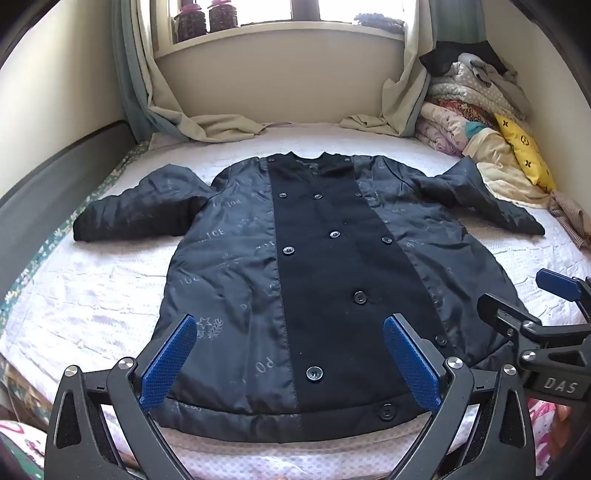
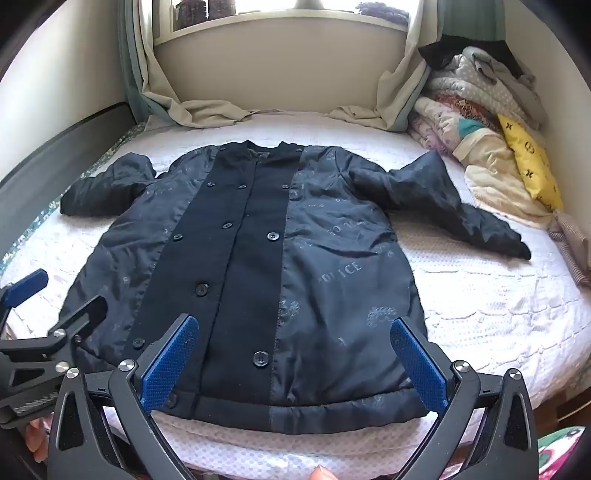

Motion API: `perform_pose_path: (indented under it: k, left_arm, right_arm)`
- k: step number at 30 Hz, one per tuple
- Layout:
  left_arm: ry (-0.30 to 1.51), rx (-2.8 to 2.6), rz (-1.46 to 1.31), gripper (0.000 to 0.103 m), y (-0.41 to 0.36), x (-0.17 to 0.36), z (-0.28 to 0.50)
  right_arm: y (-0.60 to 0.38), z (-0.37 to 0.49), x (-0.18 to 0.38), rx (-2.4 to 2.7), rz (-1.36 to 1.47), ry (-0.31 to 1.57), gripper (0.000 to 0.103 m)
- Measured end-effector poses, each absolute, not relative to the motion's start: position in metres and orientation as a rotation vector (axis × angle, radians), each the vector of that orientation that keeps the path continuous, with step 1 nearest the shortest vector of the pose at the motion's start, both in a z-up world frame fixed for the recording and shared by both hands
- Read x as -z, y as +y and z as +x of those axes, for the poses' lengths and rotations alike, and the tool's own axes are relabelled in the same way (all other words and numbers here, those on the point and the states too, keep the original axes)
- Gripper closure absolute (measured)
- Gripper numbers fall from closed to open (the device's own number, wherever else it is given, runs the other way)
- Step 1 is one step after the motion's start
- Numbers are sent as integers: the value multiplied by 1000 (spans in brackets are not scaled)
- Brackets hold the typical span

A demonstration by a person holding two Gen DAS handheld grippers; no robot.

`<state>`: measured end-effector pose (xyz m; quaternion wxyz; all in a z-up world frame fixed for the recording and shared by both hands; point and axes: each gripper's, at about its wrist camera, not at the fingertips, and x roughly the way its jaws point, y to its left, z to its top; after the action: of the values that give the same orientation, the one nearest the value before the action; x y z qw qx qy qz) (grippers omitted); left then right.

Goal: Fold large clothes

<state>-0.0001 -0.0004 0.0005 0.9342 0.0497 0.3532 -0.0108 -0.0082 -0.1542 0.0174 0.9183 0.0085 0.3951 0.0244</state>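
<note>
On the bed (image 1: 110,295), covered by a white quilted spread, a large black padded coat (image 1: 314,258) lies flat, front up, collar toward the window wall, hem at the near edge. Matte black button placket runs down the middle; shiny side panels carry faint "POLICE" print. Both sleeves are spread out sideways, the coat's right-hand one kinked upward at the elbow.

Left hand-held gripper (image 1: 291,365), black frame with blue textured pads, hangs over the hem, jaws spread wide, holding nothing. One blue pad (image 1: 168,362) sits over the shiny panel, the other over the placket edge. Right hand-held gripper (image 2: 295,365) likewise released, jaws wide, over the hem's right half, nothing between the pads. Whether the pads touch the fabric, cannot tell. Each gripper shows at the edge of the other's view, side by side, apart.

Around: pile of folded blankets and clothes (image 1: 472,99) stacked in the far right corner, yellow patterned pillow (image 1: 524,151) leaning on it, just beside the right sleeve tip. Beige curtains (image 1: 221,125) drape onto the bed's far end, clear of the collar. Dark bed rail (image 1: 55,184) along the left. Dark jars (image 1: 207,18) on the windowsill
</note>
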Motion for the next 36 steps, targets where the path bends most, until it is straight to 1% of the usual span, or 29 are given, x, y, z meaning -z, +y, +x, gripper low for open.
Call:
perform_pose_path:
  k: [6, 8, 14, 36]
  left_arm:
    - [717, 50, 72, 1, 3, 3, -7]
    - [731, 50, 68, 1, 2, 4, -6]
    - [769, 62, 62, 1, 1, 6, -2]
    - [779, 67, 59, 1, 0, 10, 0]
  right_arm:
    - [-159, -7, -18, -68, 82, 852, 0]
    - [-160, -18, -14, -60, 88, 841, 0]
    - [-161, -17, -6, -53, 89, 888, 0]
    - [-161, -14, -6, -31, 57, 879, 0]
